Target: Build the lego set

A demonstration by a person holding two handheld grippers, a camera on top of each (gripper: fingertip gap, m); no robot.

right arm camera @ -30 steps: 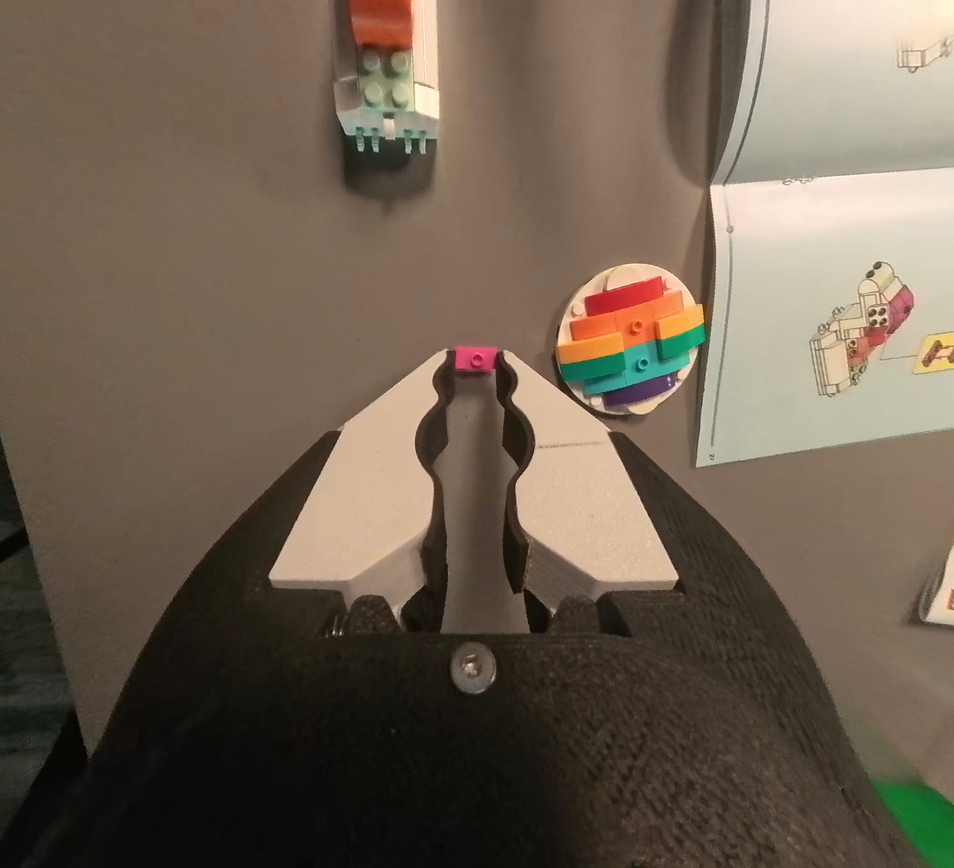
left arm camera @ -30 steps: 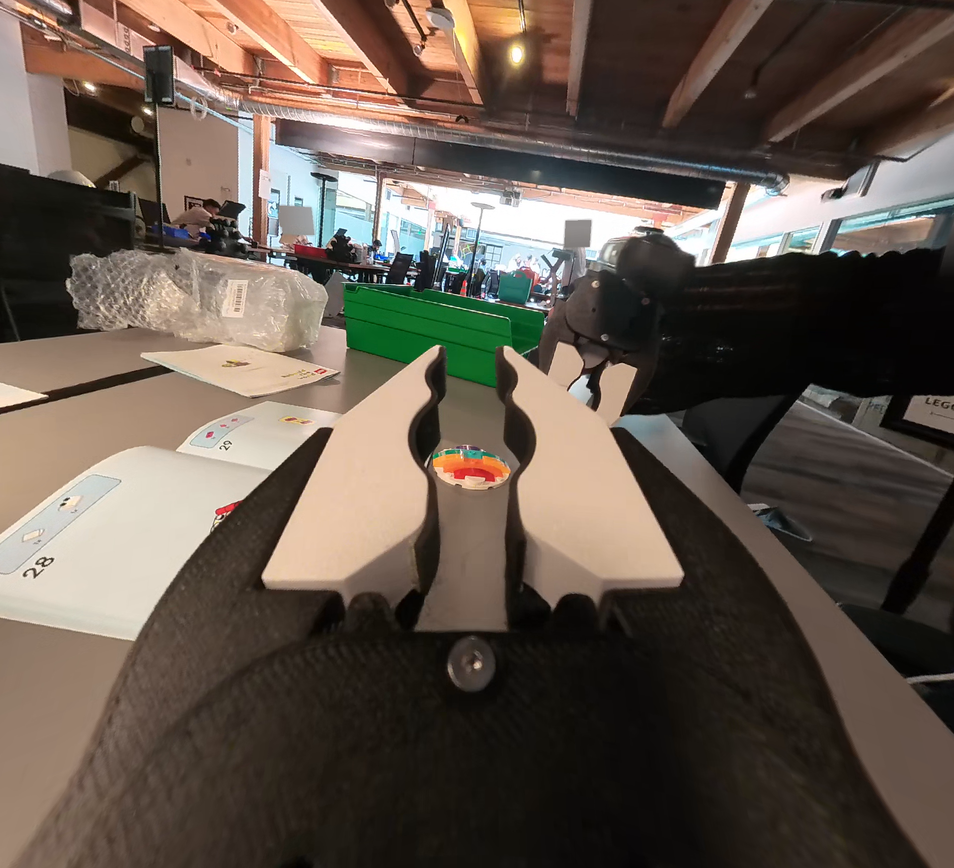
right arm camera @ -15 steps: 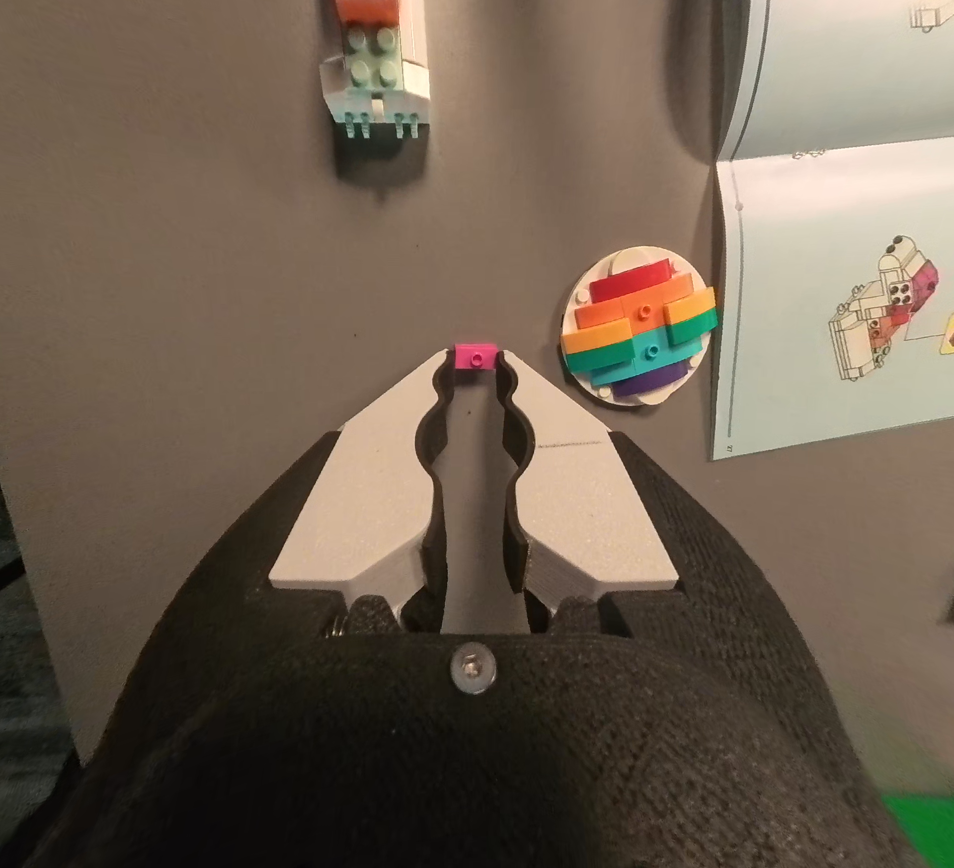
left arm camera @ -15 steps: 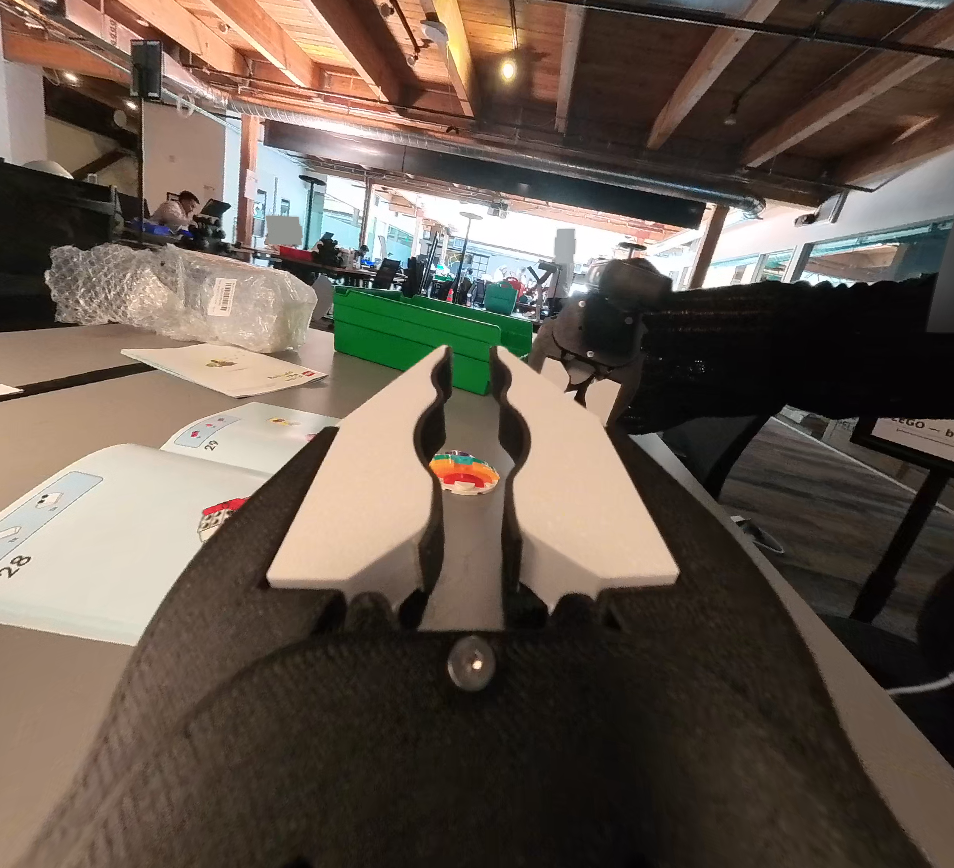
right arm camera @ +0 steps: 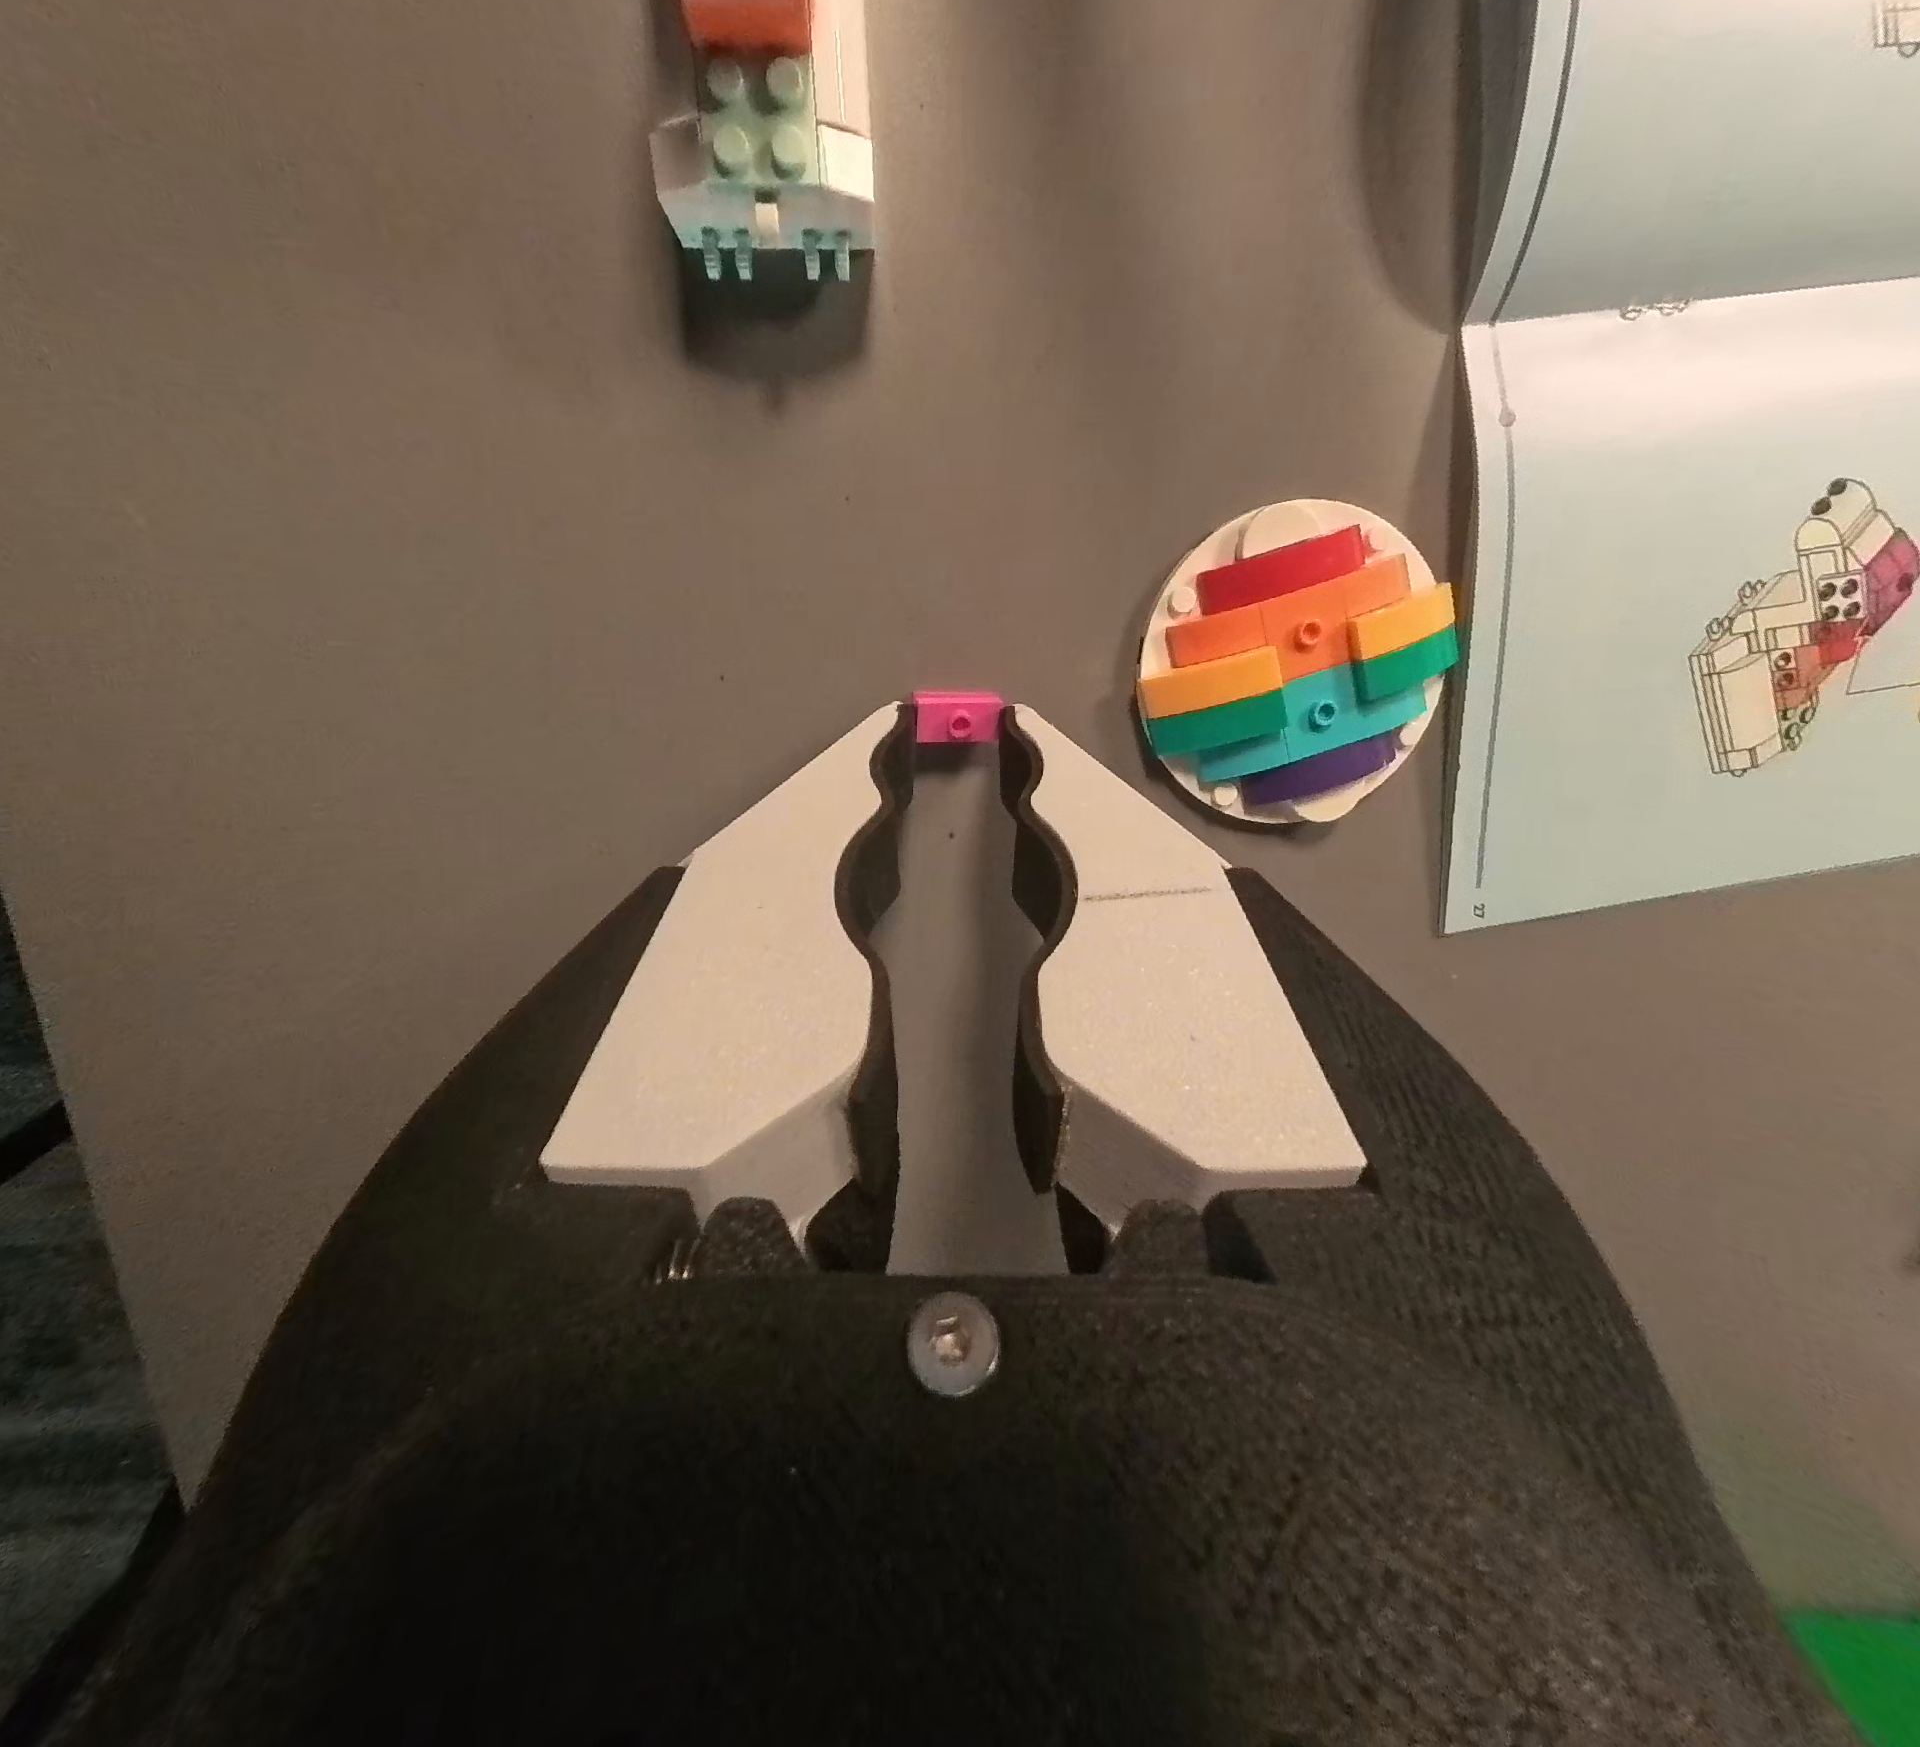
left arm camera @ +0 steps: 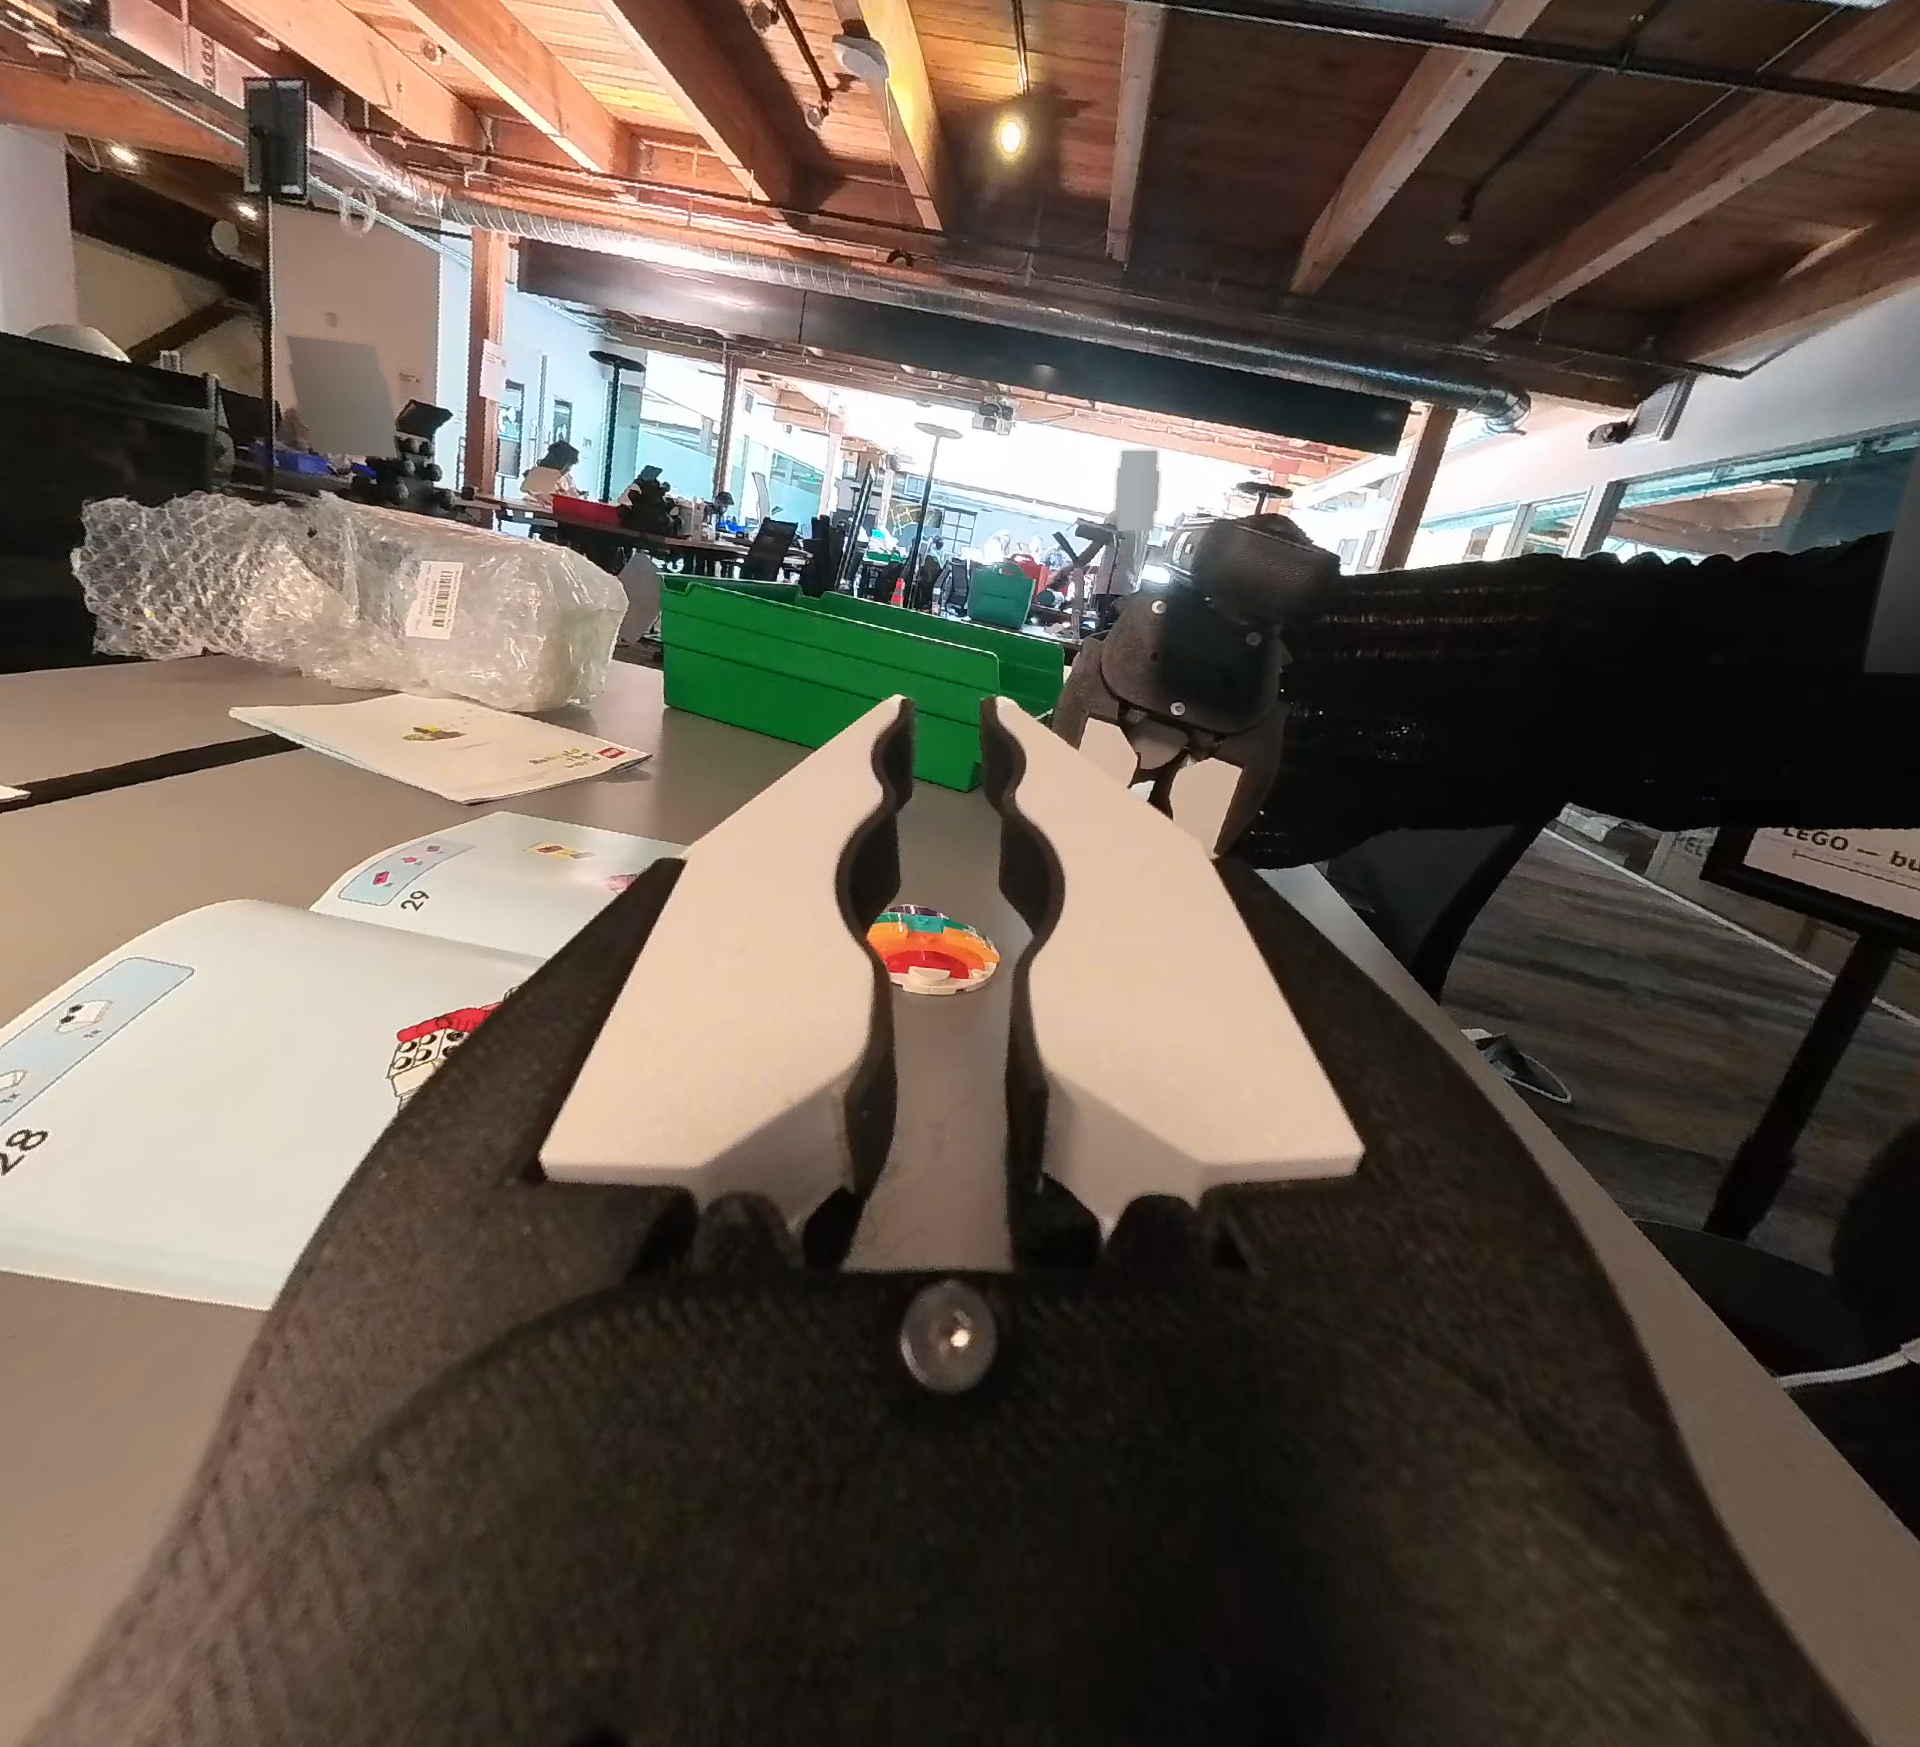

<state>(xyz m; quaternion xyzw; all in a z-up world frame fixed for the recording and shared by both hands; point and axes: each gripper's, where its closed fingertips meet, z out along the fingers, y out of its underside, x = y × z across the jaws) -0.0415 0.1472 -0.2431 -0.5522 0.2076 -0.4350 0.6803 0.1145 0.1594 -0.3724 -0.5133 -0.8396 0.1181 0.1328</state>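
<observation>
The right gripper [right arm camera: 958, 710] points down at the grey table [right arm camera: 416, 554] and pinches a small pink brick [right arm camera: 958, 723] between its very fingertips, the jaws closed on its two sides. At about one o'clock from that brick, near it but apart, lies a round white plate [right arm camera: 1262, 534] stacked with curved bricks in red, orange, yellow, green, teal and purple. At eleven o'clock, well apart from the pinched brick, stands a white model [right arm camera: 764, 87] with an orange top, pale green studs and clear teal pieces along its near edge. An open instruction booklet [right arm camera: 1662, 606] lies at three o'clock, its edge just beside the round plate. In the left wrist view, the left gripper [left arm camera: 945, 721] is held low over the table with its jaws slightly parted and nothing between them; the round plate [left arm camera: 932, 952] shows through the gap, lying on the table beyond. At nine o'clock lies the open booklet [left arm camera: 208, 1074], at eleven o'clock a second thin booklet [left arm camera: 447, 747] and a bundle of bubble wrap [left arm camera: 343, 596], at twelve o'clock a green bin [left arm camera: 831, 679]. The right gripper [left arm camera: 1164, 767] reaches in from two o'clock, tips downward.
</observation>
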